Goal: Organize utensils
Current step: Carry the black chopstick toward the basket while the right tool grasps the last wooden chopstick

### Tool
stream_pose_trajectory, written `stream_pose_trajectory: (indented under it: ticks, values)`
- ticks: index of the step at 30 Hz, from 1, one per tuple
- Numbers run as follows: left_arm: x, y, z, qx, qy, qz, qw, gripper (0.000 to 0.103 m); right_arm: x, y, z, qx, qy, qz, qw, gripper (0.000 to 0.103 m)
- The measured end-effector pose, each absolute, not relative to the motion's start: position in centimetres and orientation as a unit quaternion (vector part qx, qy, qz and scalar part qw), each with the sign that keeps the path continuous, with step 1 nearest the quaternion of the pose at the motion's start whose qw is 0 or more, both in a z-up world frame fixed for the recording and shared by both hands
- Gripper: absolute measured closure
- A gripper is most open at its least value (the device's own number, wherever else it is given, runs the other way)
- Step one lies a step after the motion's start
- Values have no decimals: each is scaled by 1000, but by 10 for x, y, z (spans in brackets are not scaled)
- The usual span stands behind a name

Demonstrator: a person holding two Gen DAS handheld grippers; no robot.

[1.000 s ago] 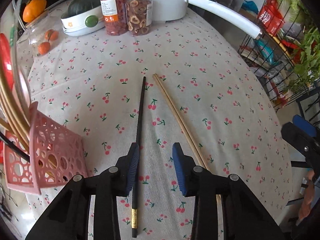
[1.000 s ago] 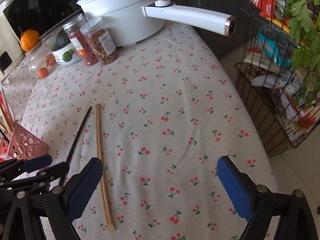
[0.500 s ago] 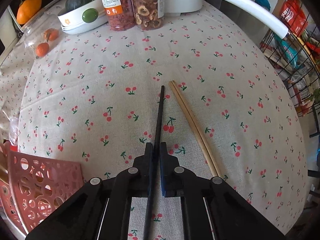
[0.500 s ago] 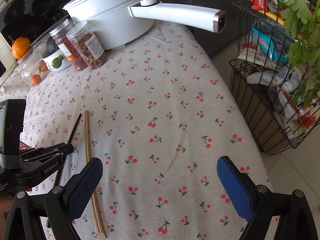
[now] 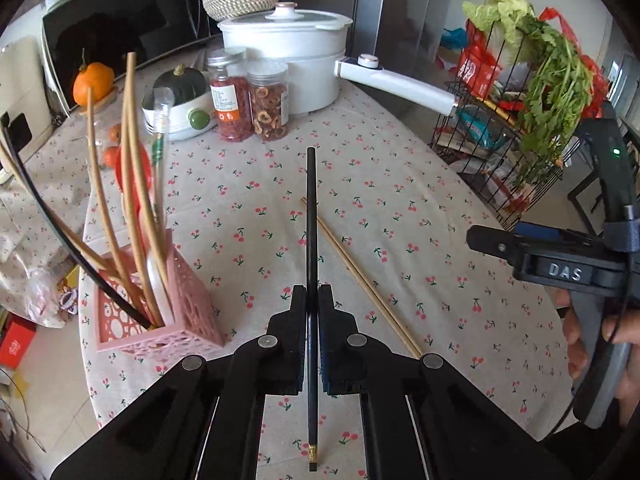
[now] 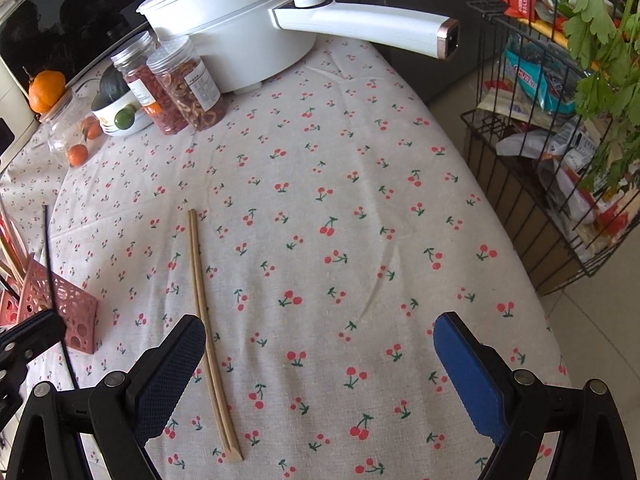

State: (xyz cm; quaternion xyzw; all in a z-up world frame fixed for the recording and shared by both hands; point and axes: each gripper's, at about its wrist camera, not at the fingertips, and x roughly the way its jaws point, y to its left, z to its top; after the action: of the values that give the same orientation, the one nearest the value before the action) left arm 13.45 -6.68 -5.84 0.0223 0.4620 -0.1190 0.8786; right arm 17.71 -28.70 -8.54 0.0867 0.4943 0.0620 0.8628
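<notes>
My left gripper (image 5: 312, 294) is shut on a black chopstick (image 5: 311, 216) and holds it lifted above the cherry-print tablecloth. A pink perforated utensil holder (image 5: 188, 312) stands to its left, with several wooden and black chopsticks in it. A pair of wooden chopsticks (image 5: 360, 276) lies on the cloth just right of the left gripper. In the right wrist view that pair (image 6: 206, 320) lies beside my left finger; my right gripper (image 6: 320, 344) is open and empty above the cloth. The black chopstick (image 6: 50, 272) and holder (image 6: 60, 300) show at far left.
A white electric pot (image 5: 288, 60) with a long handle (image 6: 360, 26), two jars (image 5: 250, 100), a bowl with a squash (image 5: 180, 104) and oranges stand at the back. A wire rack (image 6: 560, 160) with greens and packets stands off the table's right edge.
The left gripper closed on the black chopstick and lifted it off the cloth, tilting up. The holder now shows upright at its left. The right gripper stayed open and shifted slightly.
</notes>
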Motion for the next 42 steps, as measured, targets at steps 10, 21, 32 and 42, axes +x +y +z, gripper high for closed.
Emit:
stream_pose_trajectory:
  ticks: [10, 21, 32, 42]
  values:
    - [85, -22, -28, -23, 415, -137, 899, 98, 171, -243, -85, 56, 502, 77, 860, 7]
    - [57, 34, -19, -46, 387, -128, 912, 98, 187, -201, -111, 2, 527, 90, 845, 7]
    - [62, 87, -18, -98, 386, -100, 912, 98, 229, -147, -154, -79, 542, 90, 832, 11]
    - [69, 98, -9, -125, 378, -101, 912, 98, 253, -131, -170, -73, 546, 114, 827, 30]
